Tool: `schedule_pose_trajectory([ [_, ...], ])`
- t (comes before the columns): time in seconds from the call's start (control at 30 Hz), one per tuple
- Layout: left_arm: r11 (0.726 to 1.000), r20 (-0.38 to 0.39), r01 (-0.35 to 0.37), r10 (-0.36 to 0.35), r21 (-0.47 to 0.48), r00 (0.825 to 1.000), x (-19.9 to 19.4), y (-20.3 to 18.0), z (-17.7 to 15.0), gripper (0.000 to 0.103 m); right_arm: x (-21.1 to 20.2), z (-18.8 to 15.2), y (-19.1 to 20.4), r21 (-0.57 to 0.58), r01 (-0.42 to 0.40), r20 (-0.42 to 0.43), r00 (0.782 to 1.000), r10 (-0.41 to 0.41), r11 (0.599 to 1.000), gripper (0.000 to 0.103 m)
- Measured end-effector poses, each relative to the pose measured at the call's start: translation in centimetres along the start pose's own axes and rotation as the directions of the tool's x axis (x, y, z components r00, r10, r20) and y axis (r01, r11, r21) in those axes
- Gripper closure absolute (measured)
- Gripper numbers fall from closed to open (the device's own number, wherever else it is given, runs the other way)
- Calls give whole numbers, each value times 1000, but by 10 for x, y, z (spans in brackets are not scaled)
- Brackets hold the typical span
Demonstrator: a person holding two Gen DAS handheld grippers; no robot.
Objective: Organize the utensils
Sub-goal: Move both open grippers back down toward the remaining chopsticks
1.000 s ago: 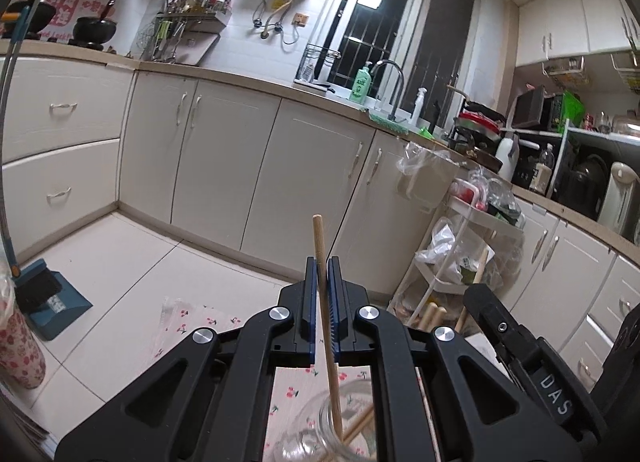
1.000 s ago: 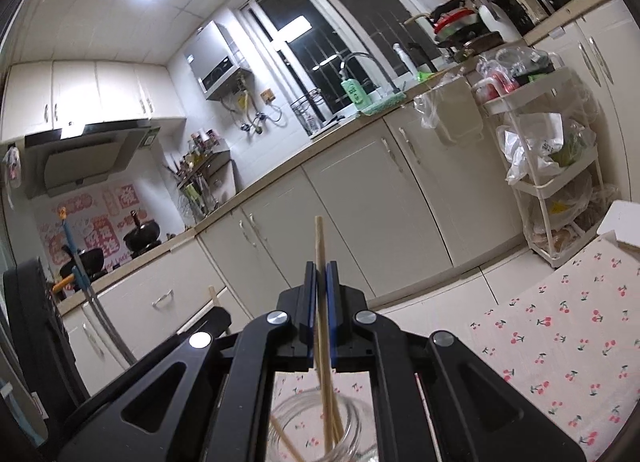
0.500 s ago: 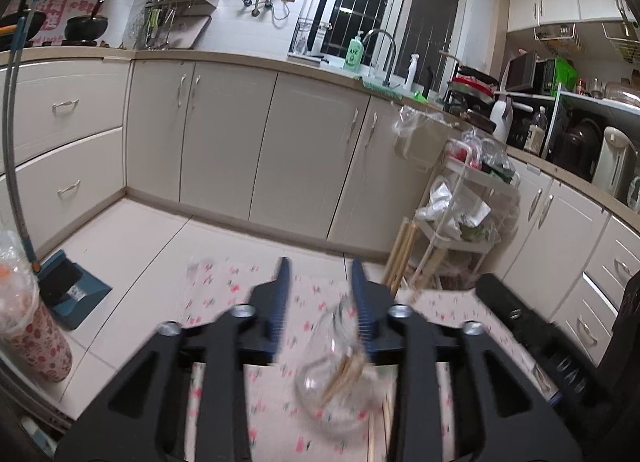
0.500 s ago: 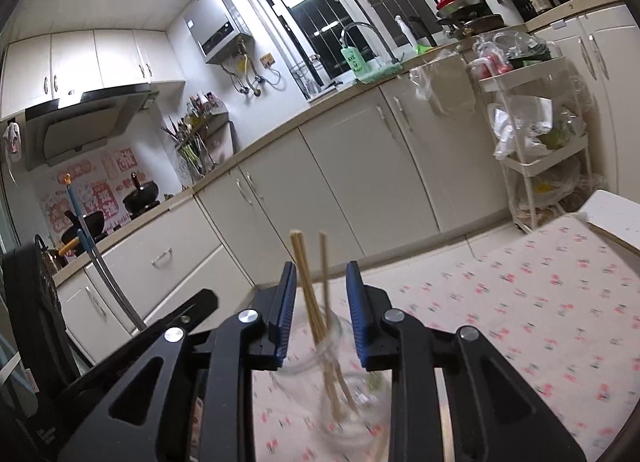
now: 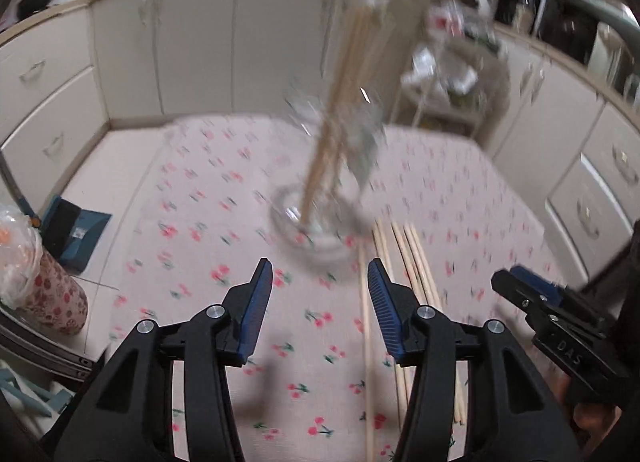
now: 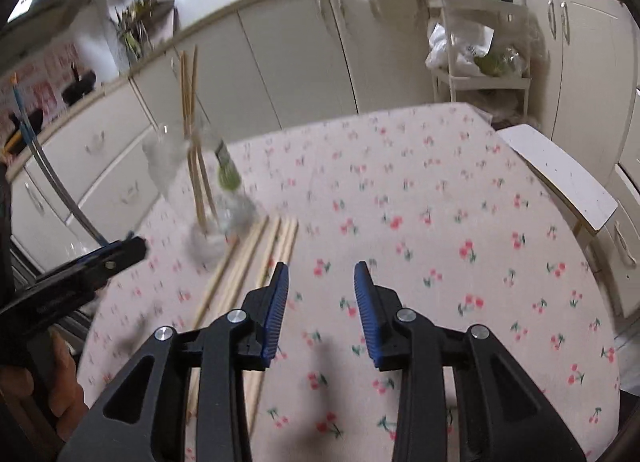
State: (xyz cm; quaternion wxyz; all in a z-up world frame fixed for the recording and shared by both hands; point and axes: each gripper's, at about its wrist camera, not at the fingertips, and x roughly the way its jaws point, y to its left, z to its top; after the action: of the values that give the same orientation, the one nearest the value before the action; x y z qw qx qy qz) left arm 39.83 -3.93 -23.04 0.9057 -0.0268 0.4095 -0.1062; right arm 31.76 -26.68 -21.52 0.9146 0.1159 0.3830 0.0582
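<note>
A clear glass jar (image 5: 320, 189) stands on the cherry-print tablecloth (image 5: 224, 221) with several wooden chopsticks (image 5: 336, 109) upright in it. It also shows in the right wrist view (image 6: 208, 197). More chopsticks (image 5: 404, 262) lie flat on the cloth just right of the jar, and they show in the right wrist view (image 6: 256, 258) too. My left gripper (image 5: 320, 282) is open and empty, in front of the jar. My right gripper (image 6: 322, 286) is open and empty, to the right of the loose chopsticks.
A white board (image 6: 560, 177) lies at the table's right edge. A floral container (image 5: 48, 290) stands at the left edge. Kitchen cabinets (image 5: 200, 45) and a white rack (image 6: 476, 49) with bags stand beyond the table.
Both grippers held a chopstick over the jar, then opened and dropped it in. Both have since pulled back and tilted down toward the table.
</note>
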Motion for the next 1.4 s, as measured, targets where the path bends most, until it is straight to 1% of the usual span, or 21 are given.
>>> schedule_pose_trajectory([
  [0.07, 999, -46, -15, 16, 32, 999, 14, -10, -2, 56, -1, -4, 0, -1, -1, -4, 1000, 1, 1000, 68],
  [0.17, 997, -91, -28, 34, 66, 995, 34, -20, 2, 56, 2, -2, 1, -13, 8, -25, 1000, -8, 1000, 68],
  [0.3, 994, -120, -46, 58, 100, 991, 50, -28, 5, 57, 7, 0, -1, -14, 10, -40, 999, -11, 1000, 68],
  [0.43, 993, -153, -47, 63, 110, 986, 60, -29, 5, 70, 13, 0, -1, -19, 9, -56, 998, -10, 1000, 68],
  [0.6, 991, -141, -57, 73, 117, 987, 61, -29, 7, 73, 20, 3, 6, -36, 1, -67, 998, -3, 999, 68],
  [0.77, 992, -138, -71, 84, 100, 987, 60, -23, 7, 85, 33, 12, 20, -73, 11, -73, 997, -16, 997, 68],
  [0.93, 994, -140, -62, 74, 89, 987, 58, -18, 6, 86, 50, 20, 29, -111, 39, -103, 993, -50, 993, 68],
  [1.07, 994, -137, -64, 75, 87, 988, 57, -18, 7, 86, 63, 18, 32, -144, 55, -137, 988, -75, 988, 68],
  [1.17, 995, -135, -63, 73, 82, 988, 57, -18, 6, 86, 66, 16, 36, -187, 64, -135, 987, -90, 980, 68],
  [1.23, 994, -136, -63, 74, 84, 988, 57, -19, 6, 86, 66, 16, 34, -199, 56, -143, 986, -86, 978, 68],
  [1.33, 994, -138, -60, 72, 86, 988, 57, -19, 6, 86, 64, 18, 28, -193, 53, -157, 984, -84, 980, 80],
  [1.37, 994, -138, -59, 71, 90, 988, 58, -19, 7, 86, 63, 19, 25, -192, 50, -161, 984, -82, 980, 86],
  [1.4, 994, -138, -58, 71, 95, 988, 58, -20, 7, 86, 63, 20, 23, -190, 43, -167, 983, -75, 981, 88],
])
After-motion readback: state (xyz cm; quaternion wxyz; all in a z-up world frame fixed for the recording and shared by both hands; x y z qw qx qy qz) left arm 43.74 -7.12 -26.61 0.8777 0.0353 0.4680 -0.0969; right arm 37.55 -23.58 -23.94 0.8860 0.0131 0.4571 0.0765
